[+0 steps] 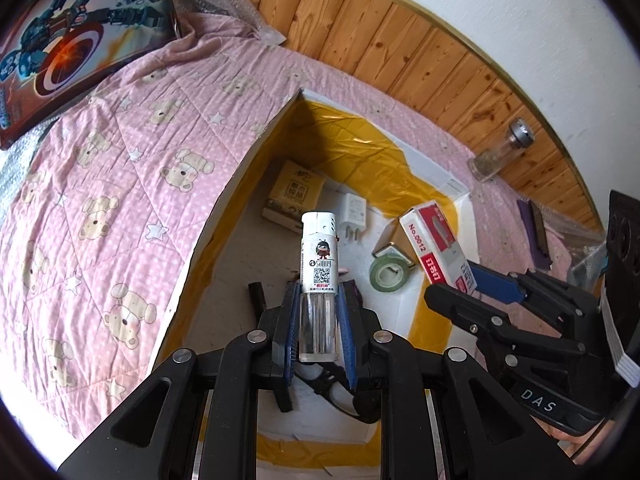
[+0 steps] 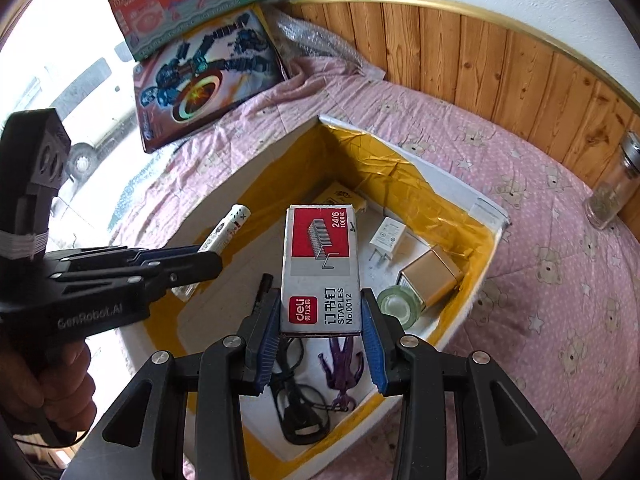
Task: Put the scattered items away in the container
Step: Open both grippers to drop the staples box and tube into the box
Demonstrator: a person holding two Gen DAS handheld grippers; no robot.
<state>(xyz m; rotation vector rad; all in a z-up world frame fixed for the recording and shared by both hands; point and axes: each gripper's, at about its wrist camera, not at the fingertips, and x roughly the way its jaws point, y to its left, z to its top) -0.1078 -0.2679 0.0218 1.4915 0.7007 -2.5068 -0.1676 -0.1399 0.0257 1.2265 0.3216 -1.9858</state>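
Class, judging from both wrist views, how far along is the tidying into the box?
Done: charger, tape roll and glasses lie in the box. In hand: left gripper holds a lighter, right gripper a staples box, both above it. Left: a glass jar on the quilt.

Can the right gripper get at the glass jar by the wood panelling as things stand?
Probably not yet: the right gripper is shut on the staples box over the container. The glass jar stands unobstructed on the quilt.

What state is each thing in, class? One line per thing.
Left gripper: shut on lighter.
Lighter: held over box.
Right gripper: shut on staples.
Staples: held over box.
Box: open, partly filled.
Jar: upright on bed, capped.
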